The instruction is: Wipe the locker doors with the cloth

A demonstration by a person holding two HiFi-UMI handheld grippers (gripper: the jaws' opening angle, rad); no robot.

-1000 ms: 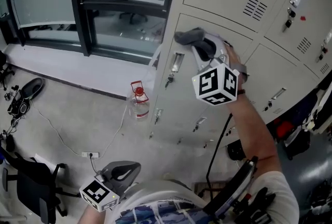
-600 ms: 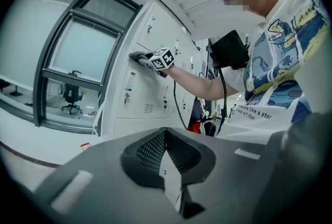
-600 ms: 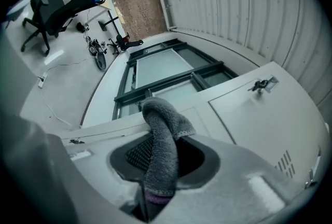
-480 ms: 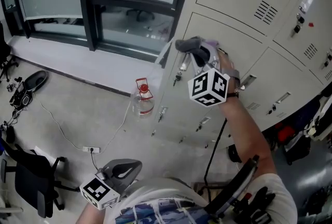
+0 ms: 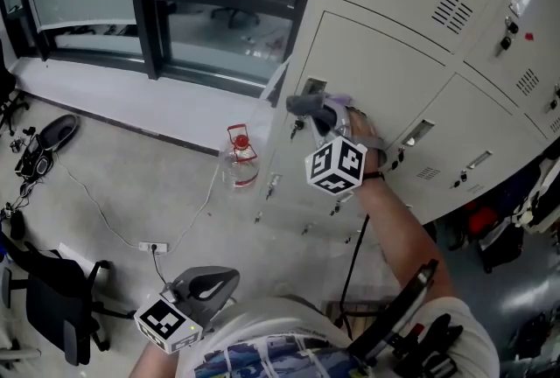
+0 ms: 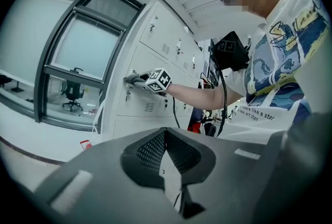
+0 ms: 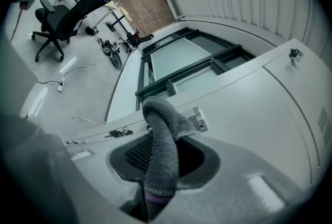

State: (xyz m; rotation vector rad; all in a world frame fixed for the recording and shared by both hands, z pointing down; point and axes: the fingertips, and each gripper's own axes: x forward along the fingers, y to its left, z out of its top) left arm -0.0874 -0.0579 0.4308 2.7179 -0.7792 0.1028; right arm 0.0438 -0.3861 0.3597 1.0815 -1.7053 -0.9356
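Wiping is the step in hand, judged from where the cloth sits on the door.

1. Left gripper: held low by the person's torso. Its jaws are closed against each other with nothing between them, and it takes no part in the work.

2. Right gripper: held out at arm's length, jaws clamped on the cloth. The cloth is grey, thick-piled terry. It is doubled into a soft loop that stands proud of the jaws, with a purple hem at the pinch.

3. Locker door: the loop appears pressed against its left-hand edge, just beside the label holder and above the keys that hang in the lock. The panel is flat sheet metal with a smooth, pale cream finish. It is broken only by the holder, the lock and a block of louvre slots on the door above.

4. Next move, as a judgement: a steady sweep across the bare panel with pressure kept on. The loop needs steering round the holder and keys, since the pile could snag there. The neighbouring doors look untouched.

5. Beyond: a clear water bottle with a red cap stands on the grey floor at the foot of the lockers. A dark-framed window runs behind it.
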